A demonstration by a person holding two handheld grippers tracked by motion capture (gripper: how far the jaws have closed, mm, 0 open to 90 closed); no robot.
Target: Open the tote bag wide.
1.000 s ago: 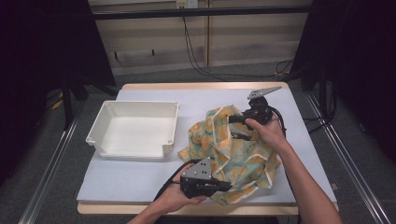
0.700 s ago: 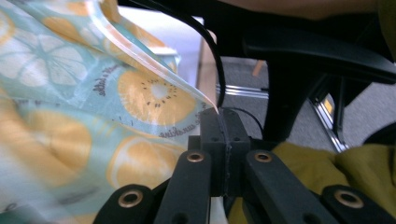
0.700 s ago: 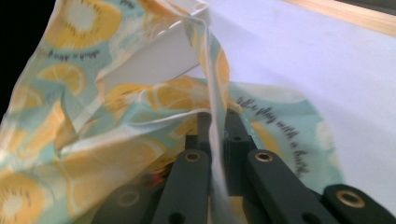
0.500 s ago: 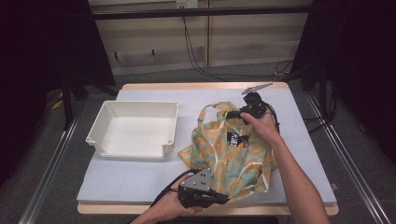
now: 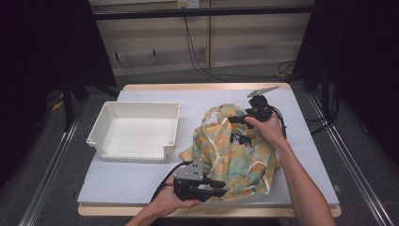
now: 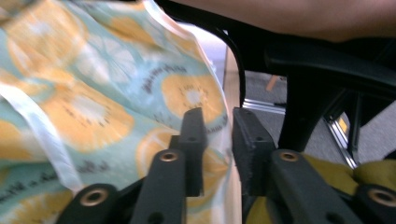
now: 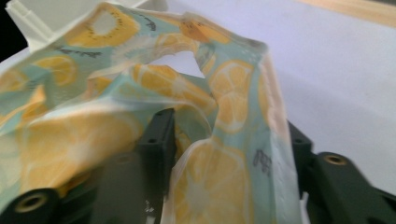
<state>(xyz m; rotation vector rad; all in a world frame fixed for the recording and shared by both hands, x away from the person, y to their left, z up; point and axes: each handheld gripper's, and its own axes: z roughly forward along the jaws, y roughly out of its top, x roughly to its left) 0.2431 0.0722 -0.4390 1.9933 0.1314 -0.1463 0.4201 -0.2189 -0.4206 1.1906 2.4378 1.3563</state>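
The lemon-print bag (image 5: 235, 150) lies crumpled on the table (image 5: 141, 174), its long axis running from near edge toward far right corner. Both left gripper (image 5: 217, 187) and right gripper (image 5: 235, 119) have just opened; cloth sits loose between their jaws.

Citrus-print cloth bag (image 5: 235, 150) crumpled (handles up) on table (image 5: 141, 179).

A white tray (image 5: 136, 129) (shallow) sits on the table (image 5: 197, 96).
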